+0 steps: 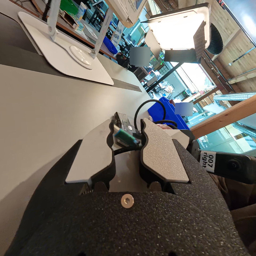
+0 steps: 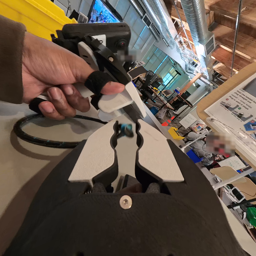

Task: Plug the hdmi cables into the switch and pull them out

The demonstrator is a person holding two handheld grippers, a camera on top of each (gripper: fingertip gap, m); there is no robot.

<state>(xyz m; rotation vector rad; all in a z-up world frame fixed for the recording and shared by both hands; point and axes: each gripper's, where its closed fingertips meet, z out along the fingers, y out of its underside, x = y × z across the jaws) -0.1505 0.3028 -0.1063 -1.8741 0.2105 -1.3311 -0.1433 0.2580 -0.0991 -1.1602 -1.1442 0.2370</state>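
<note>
My left gripper (image 1: 126,123) stands partly open. A teal plug (image 1: 124,136) lies slantwise across the gap between my fingers. Its bare metal tip is up against the dark edge of one pad and its rear end reaches toward the other. I cannot tell whether the pads press on it or whether it merely sits between them. Just beyond the plug, still between my fingertips, is a grey metal block (image 1: 123,120) with a small pale round button. A black cable (image 1: 138,109) rises from behind the block in a loop.

My right gripper (image 2: 126,121) is also partly open. The same teal plug, blurred in this view, sits at the fingertips close against one pad, with a clear gap between it and the other pad. It is therefore not clamped.

The hand (image 2: 55,76) holding the left gripper hovers just above and beside my right fingertips, and the cable curves beneath it over the pale table (image 1: 41,110).

A blue bin (image 1: 166,110) stands at the table's far edge, near the cable loop. A white base plate (image 1: 55,48) with an upright bracket lies well apart from the fingers.
</note>
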